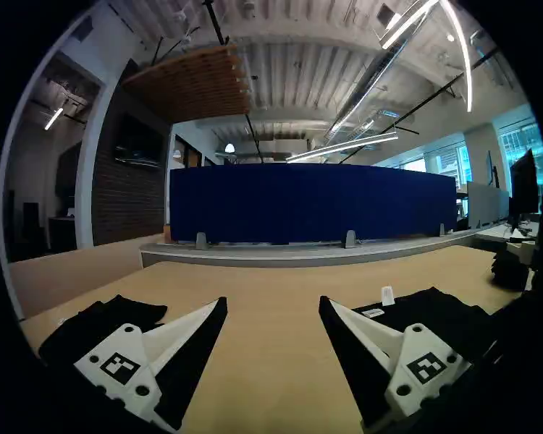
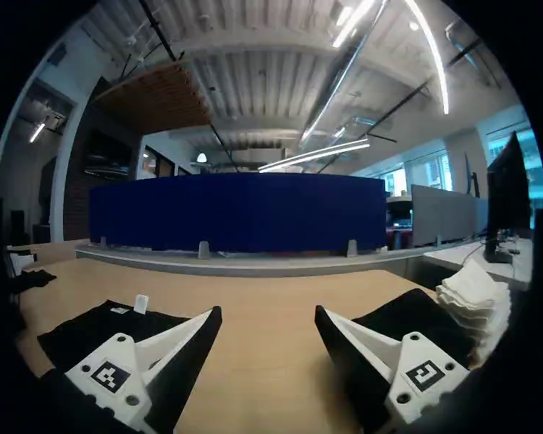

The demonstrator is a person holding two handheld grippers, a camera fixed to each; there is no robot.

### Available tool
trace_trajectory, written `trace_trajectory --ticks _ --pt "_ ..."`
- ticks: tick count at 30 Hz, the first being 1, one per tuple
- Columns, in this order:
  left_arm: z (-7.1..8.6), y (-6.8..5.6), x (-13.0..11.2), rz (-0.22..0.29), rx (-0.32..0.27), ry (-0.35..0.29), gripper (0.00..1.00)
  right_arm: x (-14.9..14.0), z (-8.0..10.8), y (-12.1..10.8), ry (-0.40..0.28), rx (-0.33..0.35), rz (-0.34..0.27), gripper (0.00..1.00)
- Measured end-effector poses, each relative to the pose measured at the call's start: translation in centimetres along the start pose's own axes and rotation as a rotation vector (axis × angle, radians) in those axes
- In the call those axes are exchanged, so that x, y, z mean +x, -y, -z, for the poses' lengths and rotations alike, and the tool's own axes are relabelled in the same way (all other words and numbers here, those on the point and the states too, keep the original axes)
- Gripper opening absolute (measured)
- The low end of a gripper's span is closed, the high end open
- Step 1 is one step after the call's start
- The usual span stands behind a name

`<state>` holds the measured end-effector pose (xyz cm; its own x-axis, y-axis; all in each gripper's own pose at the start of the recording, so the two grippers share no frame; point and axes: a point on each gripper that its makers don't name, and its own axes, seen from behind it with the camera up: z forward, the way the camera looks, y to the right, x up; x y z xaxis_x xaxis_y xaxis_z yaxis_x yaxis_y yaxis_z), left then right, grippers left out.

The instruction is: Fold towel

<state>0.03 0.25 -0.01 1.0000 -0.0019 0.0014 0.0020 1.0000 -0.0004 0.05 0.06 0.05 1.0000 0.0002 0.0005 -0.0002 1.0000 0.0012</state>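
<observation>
1. While both grippers hang low over the wooden table [image 1: 199, 278], each points straight at the blue divider [image 1: 308, 202] that closes off the table's far edge.
2. Left gripper [image 1: 272, 299]: jaws spread wide, nothing between the 2 fingers, bare wood in the gap.
3. Right gripper [image 2: 268, 309]: same, jaws wide apart, holding nothing.
4. Black towel [image 1: 445, 307] with a white tag lies on the table well short of the divider. In the left gripper view it sits behind the finger at the view's right side, and its edge toward the divider is uneven.
5. Right gripper view: the black towel [image 2: 98, 322] sits behind the finger at the view's left side, also well short of the divider [image 2: 235, 210].
6. More black cloth [image 1: 112, 315] lies behind the other finger in the left gripper view, and black cloth [image 2: 416, 307] lies behind the other finger in the right gripper view. Cannot tell if these are 1 piece or separate.
7. Open room: a wide strip of bare tabletop runs from the fingertips up to the grey ledge [image 1: 271, 253] at the divider's foot.
8. Stack of white folded cloths [image 2: 478, 293] sits at the table's side edge, nearer than the divider, just beside the black cloth.
9. Monitor [image 2: 507, 195] stands on the next desk, past the divider's end.
</observation>
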Motion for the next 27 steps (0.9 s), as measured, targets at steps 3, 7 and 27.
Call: trace_trajectory --ticks 3,7,27 --pt "0.0 0.1 -0.3 0.0 0.005 0.007 0.94 0.2 -0.2 -0.1 0.004 0.006 -0.002 1.0" --pt "-0.2 0.2 0.0 0.002 0.013 0.023 0.94 0.9 -0.2 0.2 0.01 0.003 -0.011 1.0" --pt "1.1 1.0 15.0 -0.019 0.017 0.029 0.94 15.8 0.5 -0.4 0.013 -0.031 -0.016 1.0"
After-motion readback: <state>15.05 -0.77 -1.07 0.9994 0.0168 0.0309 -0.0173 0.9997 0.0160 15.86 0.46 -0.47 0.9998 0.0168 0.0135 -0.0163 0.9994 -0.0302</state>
